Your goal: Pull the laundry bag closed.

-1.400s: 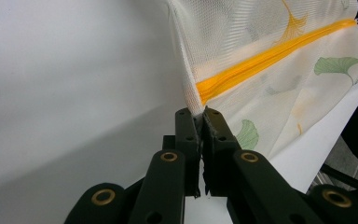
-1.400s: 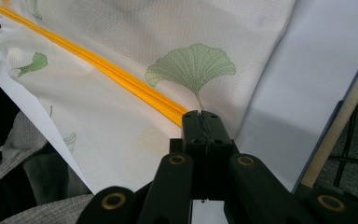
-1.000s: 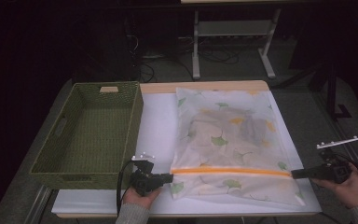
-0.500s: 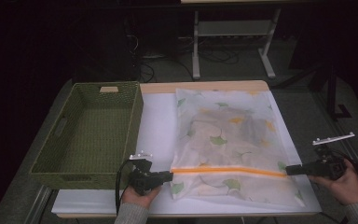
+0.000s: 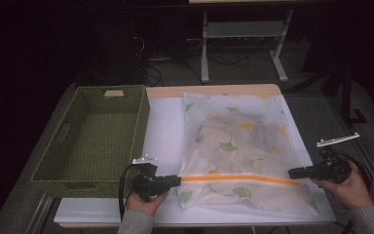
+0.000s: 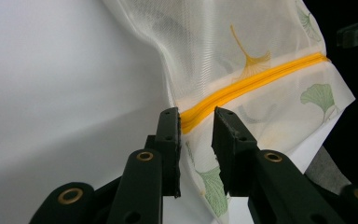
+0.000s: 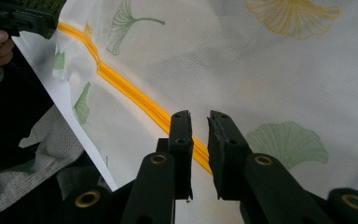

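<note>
A white mesh bag [image 5: 238, 141] printed with ginkgo leaves lies flat on the white table sheet, with folded cloth inside. Its orange zipper [image 5: 238, 178] runs across near the front edge. My left gripper [image 5: 177, 180] sits at the zipper's left end. In the left gripper view its jaws [image 6: 196, 122] stand slightly apart and have just been opening, with the zipper end [image 6: 242, 86] between them, unpressed. My right gripper [image 5: 292, 172] is at the zipper's right end. Its jaws [image 7: 199, 122] are also narrowly apart and have just been opening, hovering over the zipper [image 7: 135, 98].
A green woven basket [image 5: 141, 122] stands empty at the left, close beside the bag. The white sheet [image 5: 165, 131] covers the wooden table. The dark floor and a metal stand [image 5: 243, 34] lie beyond the far edge.
My right gripper has moved a little to the left and away from the front edge, toward the zipper's end. The left hand has stayed where it was.
</note>
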The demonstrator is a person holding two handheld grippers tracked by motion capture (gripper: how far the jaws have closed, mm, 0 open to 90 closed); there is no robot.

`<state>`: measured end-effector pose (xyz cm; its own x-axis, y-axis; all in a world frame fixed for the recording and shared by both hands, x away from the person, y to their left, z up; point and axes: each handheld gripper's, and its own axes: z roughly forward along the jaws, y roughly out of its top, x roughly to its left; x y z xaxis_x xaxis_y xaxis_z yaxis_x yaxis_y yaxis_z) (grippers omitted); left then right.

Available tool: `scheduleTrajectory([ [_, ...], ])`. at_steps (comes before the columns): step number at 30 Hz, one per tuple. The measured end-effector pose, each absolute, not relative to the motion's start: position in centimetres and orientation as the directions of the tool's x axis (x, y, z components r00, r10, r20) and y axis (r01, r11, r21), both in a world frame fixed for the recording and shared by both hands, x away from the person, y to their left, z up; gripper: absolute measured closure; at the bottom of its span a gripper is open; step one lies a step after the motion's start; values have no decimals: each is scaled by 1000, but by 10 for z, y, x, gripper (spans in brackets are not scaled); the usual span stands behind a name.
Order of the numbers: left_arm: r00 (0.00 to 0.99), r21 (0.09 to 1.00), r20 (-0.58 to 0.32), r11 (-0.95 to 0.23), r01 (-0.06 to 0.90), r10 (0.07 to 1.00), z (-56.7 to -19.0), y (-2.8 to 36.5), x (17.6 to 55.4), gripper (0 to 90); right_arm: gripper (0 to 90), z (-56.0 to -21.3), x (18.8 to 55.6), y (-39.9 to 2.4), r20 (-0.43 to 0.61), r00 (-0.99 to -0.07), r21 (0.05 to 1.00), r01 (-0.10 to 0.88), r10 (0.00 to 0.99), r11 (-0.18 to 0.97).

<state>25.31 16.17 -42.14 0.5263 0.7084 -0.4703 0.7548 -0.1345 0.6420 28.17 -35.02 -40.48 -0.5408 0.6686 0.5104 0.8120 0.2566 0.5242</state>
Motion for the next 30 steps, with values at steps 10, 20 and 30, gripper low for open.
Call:
scheduleTrajectory([
  [10, 533, 653, -485, -118, 748, 693, -419, 160, 253, 663, 742, -404, 285, -339, 516, -553, 538, 803, 654, 255],
  [20, 539, 654, -495, -116, 748, 681, -419, 159, 253, 619, 715, -400, 290, -322, 515, -578, 551, 789, 633, 272],
  [30, 546, 659, -500, -113, 743, 672, -419, 160, 251, 578, 678, -391, 294, -304, 507, -607, 569, 769, 612, 292],
])
